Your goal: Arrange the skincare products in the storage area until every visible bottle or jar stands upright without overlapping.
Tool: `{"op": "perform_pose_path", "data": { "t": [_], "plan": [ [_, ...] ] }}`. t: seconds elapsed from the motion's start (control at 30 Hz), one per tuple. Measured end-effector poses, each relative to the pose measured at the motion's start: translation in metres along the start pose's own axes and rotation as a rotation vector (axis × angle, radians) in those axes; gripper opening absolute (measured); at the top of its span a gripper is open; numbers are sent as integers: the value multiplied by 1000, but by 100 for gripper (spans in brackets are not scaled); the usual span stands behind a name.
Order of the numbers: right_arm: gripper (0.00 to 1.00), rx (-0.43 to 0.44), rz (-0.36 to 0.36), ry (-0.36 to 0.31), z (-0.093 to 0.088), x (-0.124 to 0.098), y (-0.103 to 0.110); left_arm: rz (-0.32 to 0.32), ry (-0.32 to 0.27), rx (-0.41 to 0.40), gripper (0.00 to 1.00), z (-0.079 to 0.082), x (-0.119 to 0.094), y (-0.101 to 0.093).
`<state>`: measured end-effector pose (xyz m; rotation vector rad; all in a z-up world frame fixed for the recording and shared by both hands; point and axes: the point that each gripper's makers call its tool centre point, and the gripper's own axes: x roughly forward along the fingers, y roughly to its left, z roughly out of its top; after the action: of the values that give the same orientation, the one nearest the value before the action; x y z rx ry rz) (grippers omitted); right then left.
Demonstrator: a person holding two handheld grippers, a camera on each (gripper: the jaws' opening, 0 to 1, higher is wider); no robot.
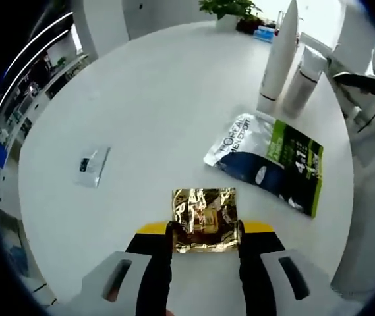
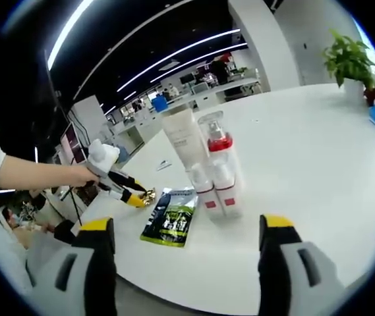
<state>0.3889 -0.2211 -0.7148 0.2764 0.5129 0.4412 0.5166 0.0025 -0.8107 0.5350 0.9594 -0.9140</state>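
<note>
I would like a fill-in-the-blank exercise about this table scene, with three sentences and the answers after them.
1. The left gripper is shut on a shiny sachet whose colour is ____.
2. The right gripper has its jaws ____, with nothing between them.
3. The green and dark blue pouch is not standing; it lies ____ on the white table, near the tall white tube.

Missing words: gold; open; flat
</note>
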Motion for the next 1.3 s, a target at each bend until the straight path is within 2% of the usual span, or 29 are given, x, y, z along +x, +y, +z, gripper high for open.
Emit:
{"op": "perform_pose_path", "data": {
  "t": [0.27,0.63,0.83,1.0,1.3],
  "plan": [
    [91,-1,-3,-11,2,-1,0,-33,46,143,36,8,-13,4],
    [91,-1,-6,-17,3,-1,-1,-111,109,301,36,7,-16,-6],
    [91,2,-9,-18,3,-1,-2,-141,111,327,36,9,-15,-8],
    [91,2,-12,-17,3,-1,-2,-161,139,390,36,4,-12,-10],
    [90,8,-20,-17,3,-1,-4,-183,154,408,36,1,-5,-10]
  ]
}}
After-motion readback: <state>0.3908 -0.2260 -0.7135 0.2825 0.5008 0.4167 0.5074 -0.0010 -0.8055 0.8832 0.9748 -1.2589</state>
